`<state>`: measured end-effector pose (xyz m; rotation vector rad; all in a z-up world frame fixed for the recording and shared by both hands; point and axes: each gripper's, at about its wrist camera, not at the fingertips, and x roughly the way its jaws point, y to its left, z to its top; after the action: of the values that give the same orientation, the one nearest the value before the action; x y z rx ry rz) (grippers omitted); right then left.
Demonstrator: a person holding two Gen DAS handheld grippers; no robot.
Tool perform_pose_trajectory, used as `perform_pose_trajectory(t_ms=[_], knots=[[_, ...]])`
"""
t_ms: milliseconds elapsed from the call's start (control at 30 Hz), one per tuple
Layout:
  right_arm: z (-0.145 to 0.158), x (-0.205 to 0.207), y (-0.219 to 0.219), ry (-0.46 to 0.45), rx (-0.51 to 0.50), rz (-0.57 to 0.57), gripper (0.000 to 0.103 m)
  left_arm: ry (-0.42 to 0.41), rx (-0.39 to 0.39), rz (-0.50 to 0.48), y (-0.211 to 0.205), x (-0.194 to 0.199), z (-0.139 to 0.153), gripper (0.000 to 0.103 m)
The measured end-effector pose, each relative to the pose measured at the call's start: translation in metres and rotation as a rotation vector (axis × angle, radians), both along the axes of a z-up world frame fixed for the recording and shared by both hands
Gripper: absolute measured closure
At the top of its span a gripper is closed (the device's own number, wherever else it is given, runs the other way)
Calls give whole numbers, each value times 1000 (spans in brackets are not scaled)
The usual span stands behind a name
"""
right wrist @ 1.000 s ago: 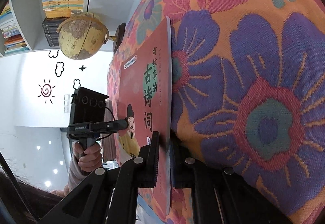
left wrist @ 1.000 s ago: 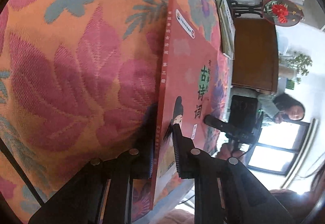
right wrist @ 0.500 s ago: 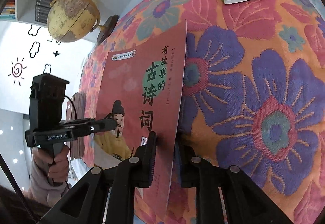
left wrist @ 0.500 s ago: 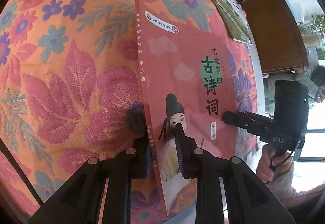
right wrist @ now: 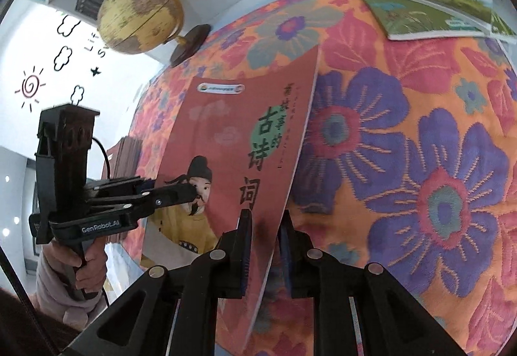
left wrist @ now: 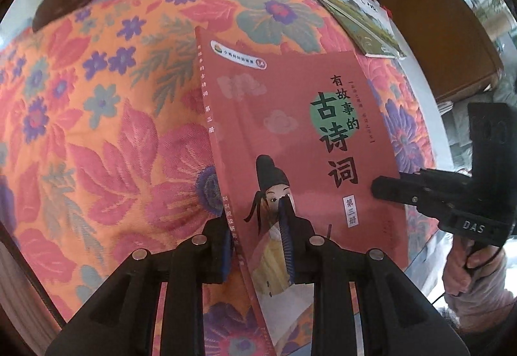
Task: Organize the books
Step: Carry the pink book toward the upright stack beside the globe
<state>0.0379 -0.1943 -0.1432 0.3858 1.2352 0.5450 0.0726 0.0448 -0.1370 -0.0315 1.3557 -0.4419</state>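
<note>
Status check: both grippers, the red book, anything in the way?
Left gripper and right gripper each shut on red book. Book tilted up off floral tablecloth. Green books lie apart; nothing blocking.

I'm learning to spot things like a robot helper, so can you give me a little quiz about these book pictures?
1. True or false: the red book lies flat and untouched.
2. What stands at the far corner of the floral cloth? A) globe B) lamp C) teapot
3. How many pairs of fingers grip the red book?
Key: 1 false; 2 A; 3 two, the left gripper and the right gripper.
</note>
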Motion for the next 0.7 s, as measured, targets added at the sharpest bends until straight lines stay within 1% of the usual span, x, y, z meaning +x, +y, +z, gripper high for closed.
perform_pose_trajectory(t_ms=[67, 167, 233, 300, 533, 700], knots=[[3, -2, 5, -1, 5, 3, 86, -15, 11, -6, 2, -1, 5, 81], [5, -1, 8, 7, 31, -6, 86, -28, -3, 4, 12, -2, 13, 81], [8, 0, 12, 3, 28, -5, 86, -36, -12, 9, 18, -3, 18, 81], [12, 0, 20, -1, 32, 1, 86, -52, -4, 14, 23, -5, 22, 81], [25, -5, 45, -25, 53, 26, 86, -85, -31, 48, 53, -12, 40, 81], [36, -10, 68, -52, 49, 64, 86, -111, -12, 37, 72, -20, 48, 81]])
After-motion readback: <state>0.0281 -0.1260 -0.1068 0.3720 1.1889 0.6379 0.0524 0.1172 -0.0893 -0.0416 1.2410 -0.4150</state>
